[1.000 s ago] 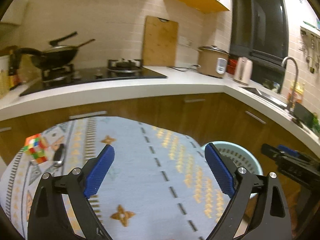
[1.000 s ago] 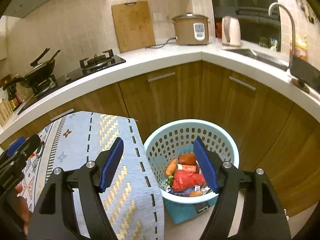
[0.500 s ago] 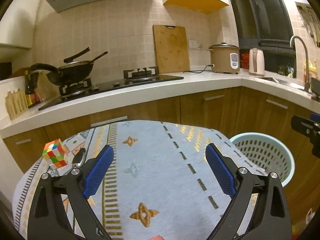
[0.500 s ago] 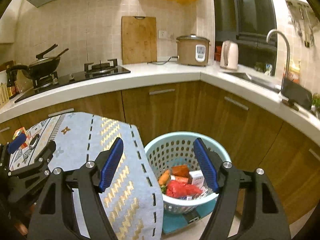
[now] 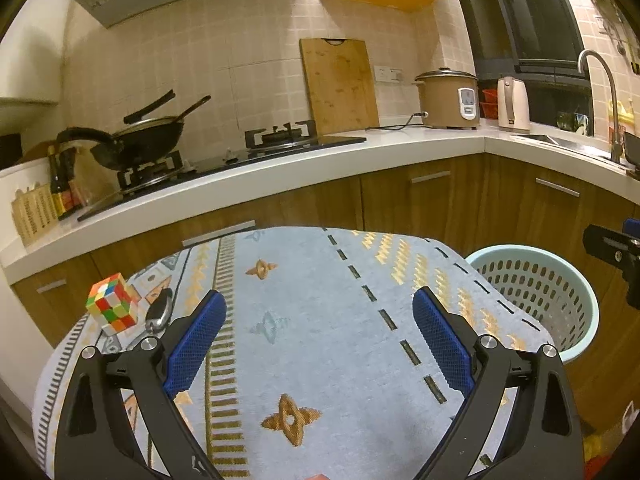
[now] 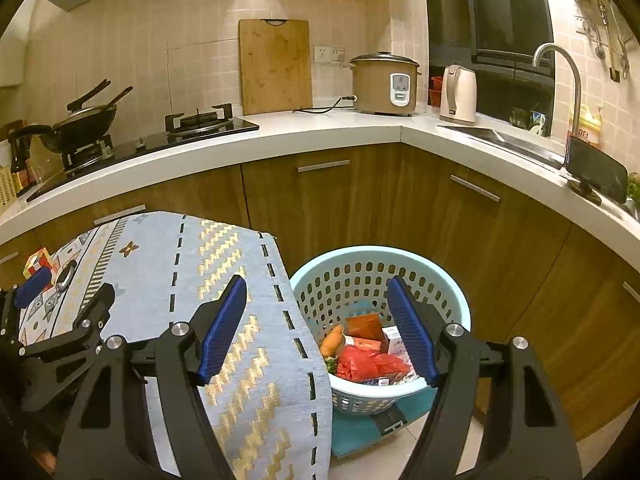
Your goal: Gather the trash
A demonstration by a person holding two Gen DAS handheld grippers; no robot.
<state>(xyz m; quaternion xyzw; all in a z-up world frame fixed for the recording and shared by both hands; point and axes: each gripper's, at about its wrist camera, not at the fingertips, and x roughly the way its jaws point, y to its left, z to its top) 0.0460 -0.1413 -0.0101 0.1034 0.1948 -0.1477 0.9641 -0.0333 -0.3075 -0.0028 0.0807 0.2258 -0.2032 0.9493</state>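
- Grippers first: the left gripper [image 5: 316, 336] hangs over the patterned cloth [image 5: 320, 340] with its blue pads wide apart and nothing between them; the right gripper [image 6: 316, 328] is likewise spread and empty, one pad over the cloth's edge, the other over the basket. Neither carries anything, which suggests a pause between pickups or the end of the job.
- Cloth: it covers a small table and drapes down the side nearest the basket. Most of its top is bare.
- Basket [image 6: 452, 300]: pale blue, perforated, standing on the floor just beside the draped edge, low enough that things lifted off the table can be dropped straight in. It sits on a teal mat [image 6: 360, 428].
- Trash [image 6: 368, 356]: already inside the basket, a red crumpled bag, an orange packet, small cartons and what looks like a carrot, heaped at the bottom.
- Far left corner of the cloth: a colour cube [image 5: 113, 303] and a dark, shiny object [image 5: 159, 312] I cannot identify lie close together. Whether they count as trash is unclear; they are all that is left on the table.
- Behind, a white counter [image 5: 360, 156] carries a wok [image 5: 136, 144], a cutting board [image 5: 338, 80] leaning on the tiles, a rice cooker [image 5: 448, 98] and a kettle [image 5: 513, 104].
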